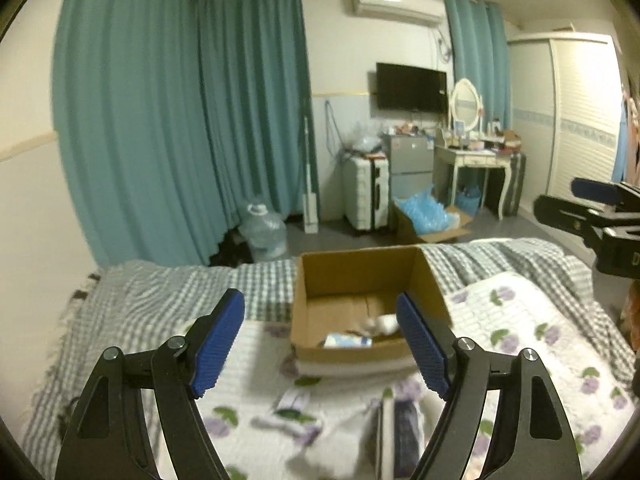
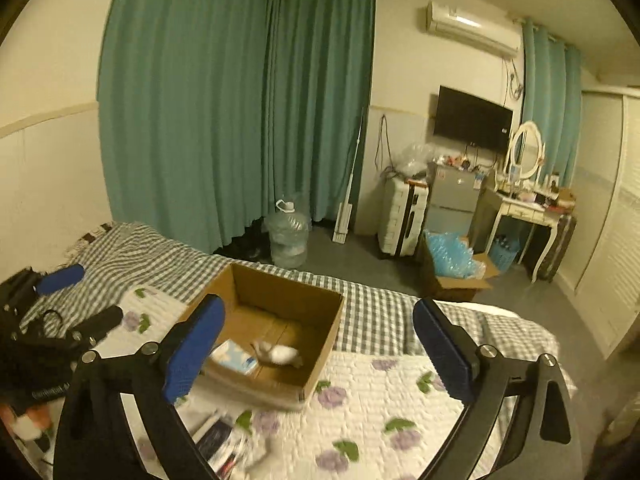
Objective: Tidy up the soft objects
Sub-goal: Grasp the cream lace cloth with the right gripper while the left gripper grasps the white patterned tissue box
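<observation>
An open cardboard box (image 1: 362, 268) (image 2: 332, 344) sits on the bed. Inside lie a light blue tissue pack (image 1: 347, 340) (image 2: 234, 357) and a blurred white soft item (image 1: 381, 323) (image 2: 280, 354). My left gripper (image 1: 320, 346) is open and empty, held above the quilt just in front of the box. My right gripper (image 2: 318, 354) is open and empty, above the box's near right corner. Blurred white soft items (image 1: 296, 420) and a dark one (image 1: 404, 428) (image 2: 218, 438) lie on the quilt below the grippers. The other gripper shows at the edge of each view (image 1: 588, 208) (image 2: 60, 304).
A floral quilt (image 2: 400, 408) covers a grey checked bedspread (image 1: 168, 292). Beyond the bed's foot stand a water jug (image 2: 289, 236), a white suitcase (image 2: 402, 222), a box of blue bags (image 2: 454, 268), a small fridge and a dressing table (image 2: 524, 216). Teal curtains hang behind.
</observation>
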The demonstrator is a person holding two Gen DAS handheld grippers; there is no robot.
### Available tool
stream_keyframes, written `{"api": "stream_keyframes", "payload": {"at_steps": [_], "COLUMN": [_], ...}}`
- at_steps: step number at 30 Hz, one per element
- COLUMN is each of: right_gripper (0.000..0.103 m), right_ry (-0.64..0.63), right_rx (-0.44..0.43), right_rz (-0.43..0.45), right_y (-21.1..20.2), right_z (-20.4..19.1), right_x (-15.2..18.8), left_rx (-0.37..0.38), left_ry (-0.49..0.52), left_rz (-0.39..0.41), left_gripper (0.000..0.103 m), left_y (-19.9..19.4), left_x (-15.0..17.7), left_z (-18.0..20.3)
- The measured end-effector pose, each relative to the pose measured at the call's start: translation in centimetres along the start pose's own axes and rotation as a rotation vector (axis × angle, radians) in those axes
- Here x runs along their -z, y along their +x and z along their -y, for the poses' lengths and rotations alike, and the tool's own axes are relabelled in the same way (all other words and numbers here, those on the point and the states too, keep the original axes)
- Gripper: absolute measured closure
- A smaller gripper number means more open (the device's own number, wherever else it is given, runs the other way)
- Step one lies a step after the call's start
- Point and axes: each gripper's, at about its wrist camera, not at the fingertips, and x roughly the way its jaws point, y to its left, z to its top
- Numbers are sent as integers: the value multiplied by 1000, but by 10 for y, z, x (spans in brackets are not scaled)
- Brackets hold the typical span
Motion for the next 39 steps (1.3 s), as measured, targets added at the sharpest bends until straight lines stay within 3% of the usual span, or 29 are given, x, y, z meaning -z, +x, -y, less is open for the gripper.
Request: {"api": "stream_keyframes", "payload": {"at_steps": [6, 11, 18, 21, 25, 29, 31, 33, 35, 37, 39], "right_gripper": [5, 5, 5, 5, 7, 18, 20, 29, 55, 73, 79], "right_ry": [-12, -60, -11, -12, -22, -58, -65, -40, -21, -10, -2], "right_rx": [-5, -28, -68, -68, -88, -117, -126, -146, -157, -169, -172], "right_rz": [0, -73, -261, -346, -463, -568, -602, -640, -669, -688, -661], "right_y": [-79, -102, -54, -24, 13, 41, 51, 63, 70, 74, 70], "right_z": [-14, -37, -47, -49, -54, -67, -68, -67, -65, -64, -62], "right_x": [26, 82, 170, 201, 242, 273, 280, 287, 290, 294, 289], "left_rx": [18, 17, -21, -97, -83, 6, 13, 13, 34, 49, 55], "left_ry": [20, 20, -22, -72, -53, -46, -40, -35, -40, -41, -34], "left_rz": [-30, -46, -122, -164, -224, -268, -289, -307, -316, -320, -323], "left_gripper": [24, 24, 24, 24, 24, 24, 24, 24, 24, 24, 24], "left_y": [-59, -78, -59, -38, -9, 5, 14, 22, 27, 29, 33], "left_x": [23, 61, 116, 138, 168, 189, 196, 201, 204, 204, 204], "left_z": [3, 12, 20, 20, 26, 35, 38, 40, 41, 42, 44]}}
